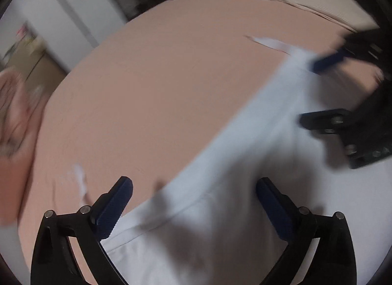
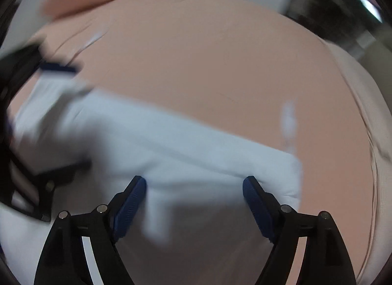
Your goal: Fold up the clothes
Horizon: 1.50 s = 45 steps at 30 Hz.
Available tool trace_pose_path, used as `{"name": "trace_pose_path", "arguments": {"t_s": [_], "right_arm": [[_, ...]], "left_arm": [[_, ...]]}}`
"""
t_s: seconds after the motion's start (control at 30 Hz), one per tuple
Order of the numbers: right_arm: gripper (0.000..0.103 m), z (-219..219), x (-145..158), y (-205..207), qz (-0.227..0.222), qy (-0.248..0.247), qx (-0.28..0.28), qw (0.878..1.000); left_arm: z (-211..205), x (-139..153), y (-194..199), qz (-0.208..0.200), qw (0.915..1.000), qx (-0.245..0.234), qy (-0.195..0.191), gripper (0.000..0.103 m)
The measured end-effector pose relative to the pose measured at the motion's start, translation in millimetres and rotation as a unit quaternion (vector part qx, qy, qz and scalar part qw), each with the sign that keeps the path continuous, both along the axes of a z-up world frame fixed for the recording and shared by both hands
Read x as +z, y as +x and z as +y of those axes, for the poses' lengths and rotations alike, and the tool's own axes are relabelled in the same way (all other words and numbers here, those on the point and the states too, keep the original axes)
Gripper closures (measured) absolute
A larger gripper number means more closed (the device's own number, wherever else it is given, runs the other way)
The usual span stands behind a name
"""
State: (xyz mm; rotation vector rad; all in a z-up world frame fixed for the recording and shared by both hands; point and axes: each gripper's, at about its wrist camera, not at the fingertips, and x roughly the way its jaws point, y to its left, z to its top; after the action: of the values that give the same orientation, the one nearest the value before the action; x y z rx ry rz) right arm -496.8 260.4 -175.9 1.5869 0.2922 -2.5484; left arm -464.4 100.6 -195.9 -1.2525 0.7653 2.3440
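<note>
Pink-beige bed sheet [image 1: 159,84], smooth, covering the whole work surface; both views blurred.

Left gripper [image 1: 194,188]: black frame, blue ribbed pads. Jaws spread wide, nothing between the pads, nothing pinched. It hangs over the near edge of the garment, with the left pad above bare sheet and the right pad above white cloth; whether either pad touches the fabric cannot be told.

White garment [image 1: 220,211]: pale cloth lying flat on the sheet, one long edge running diagonally, a stitched hem line visible near the left gripper. In the right wrist view it shows a folded corner [image 2: 289,174] at its right end.

Right gripper [image 2: 194,183]: same build. Jaws spread wide over the garment's fold, gripping nothing; contact cannot be told.

Small white scrap [image 2: 289,118]: lies on the sheet, apart from the garment.

Writing, labels, brands: none legible.
</note>
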Motion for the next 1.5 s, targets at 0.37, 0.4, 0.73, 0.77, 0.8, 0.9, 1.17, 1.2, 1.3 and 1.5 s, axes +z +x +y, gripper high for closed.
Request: {"name": "trace_pose_path", "arguments": {"t_s": [0.37,0.4,0.73,0.77,0.8,0.9,1.17,1.2,1.3,1.5], "right_arm": [[0.025,-44.0,15.4,108.5,-0.065,-0.022,0.185,0.980],[0.025,-40.4,-4.0,99.9,-0.086,0.000,0.179,0.980],[0.023,75.9,19.3,121.1,-0.077,-0.111,0.018,0.991],[0.023,72.6,30.5,132.2,-0.055,-0.126,0.022,0.990],[0.022,65.8,40.8,146.1,-0.032,-0.134,0.029,0.990],[0.022,37.5,27.5,179.4,-0.071,-0.079,0.049,0.993],[0.041,72.4,98.4,290.6,0.014,-0.151,-0.107,0.983],[0.041,73.2,97.6,304.5,0.015,-0.127,-0.116,0.985],[0.040,81.1,71.8,338.4,-0.007,-0.100,-0.128,0.987],[0.041,62.5,12.0,344.1,-0.046,-0.098,-0.086,0.990]], "left_arm": [[-31.9,-16.5,160.3,-0.106,0.9666,-0.232,-0.025,0.006],[-45.4,-20.2,159.9,-0.116,0.9680,-0.222,-0.012,0.006],[-180.9,13.2,152.1,-0.106,0.9868,0.021,0.121,0.008],[-175.0,13.9,159.1,-0.098,0.9867,0.030,0.126,0.008],[-168.6,6.6,161.4,-0.112,0.9871,0.035,0.109,0.008],[-162.5,-19.3,164.6,-0.143,0.9876,0.062,0.019,0.009],[-105.6,100.7,262.2,-0.037,0.9936,0.045,0.097,0.018],[-85.1,95.9,256.1,-0.043,0.9922,0.031,0.113,0.018],[-26.3,80.1,266.1,-0.037,0.9897,-0.005,0.138,0.019],[63.5,32.6,285.5,-0.053,0.9893,-0.051,0.127,0.026]]}}
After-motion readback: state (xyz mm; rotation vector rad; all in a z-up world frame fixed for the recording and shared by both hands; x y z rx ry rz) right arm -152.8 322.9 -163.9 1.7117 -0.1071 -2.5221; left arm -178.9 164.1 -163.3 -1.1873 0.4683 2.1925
